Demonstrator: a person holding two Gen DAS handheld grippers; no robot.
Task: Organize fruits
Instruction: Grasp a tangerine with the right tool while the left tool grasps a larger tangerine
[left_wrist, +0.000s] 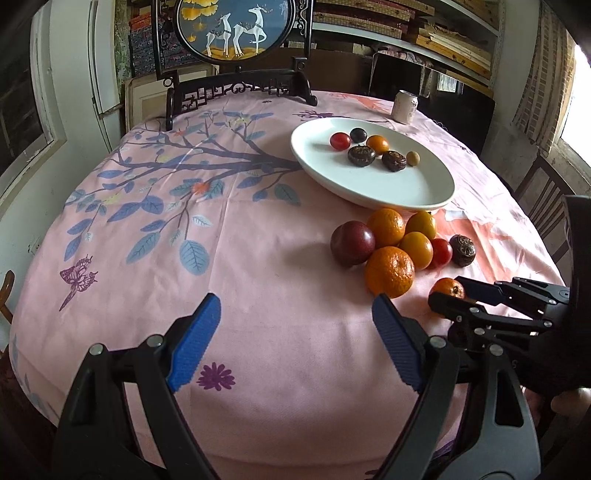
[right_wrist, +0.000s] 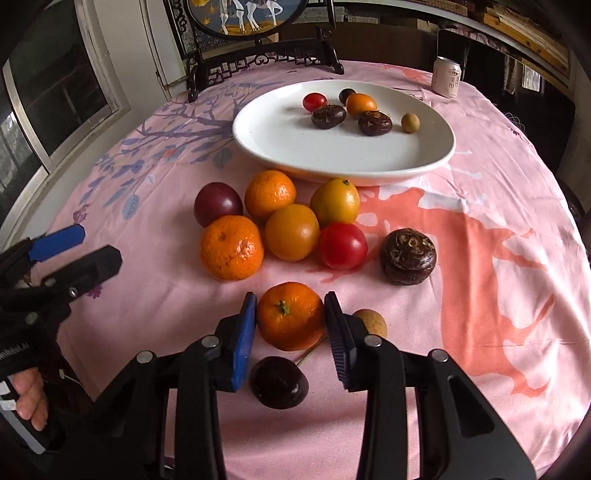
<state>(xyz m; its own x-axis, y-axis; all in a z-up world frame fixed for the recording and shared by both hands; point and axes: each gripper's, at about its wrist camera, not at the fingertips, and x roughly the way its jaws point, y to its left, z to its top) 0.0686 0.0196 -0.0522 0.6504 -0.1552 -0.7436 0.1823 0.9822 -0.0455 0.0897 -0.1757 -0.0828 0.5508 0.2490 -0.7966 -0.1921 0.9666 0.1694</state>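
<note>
Bench (right_wrist: 480, 258) w/ pink floral cloth carries a white plate (right_wrist: 295, 147) of small fruit, loose fruit heaped just in front. Left tongs (left_wrist: 295, 339) gape wide, holding nothing. Right tongs (right_wrist: 290, 321) pinch a mandarin (right_wrist: 290, 317) resting on the cloth, near the heap, a dark cherry (right_wrist: 279, 382) just beside.

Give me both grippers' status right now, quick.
Left gripper: jaws wide open, holding nothing, above bare tablecloth.
Right gripper: jaws closed on the small mandarin, which still sits on the cloth.
</note>
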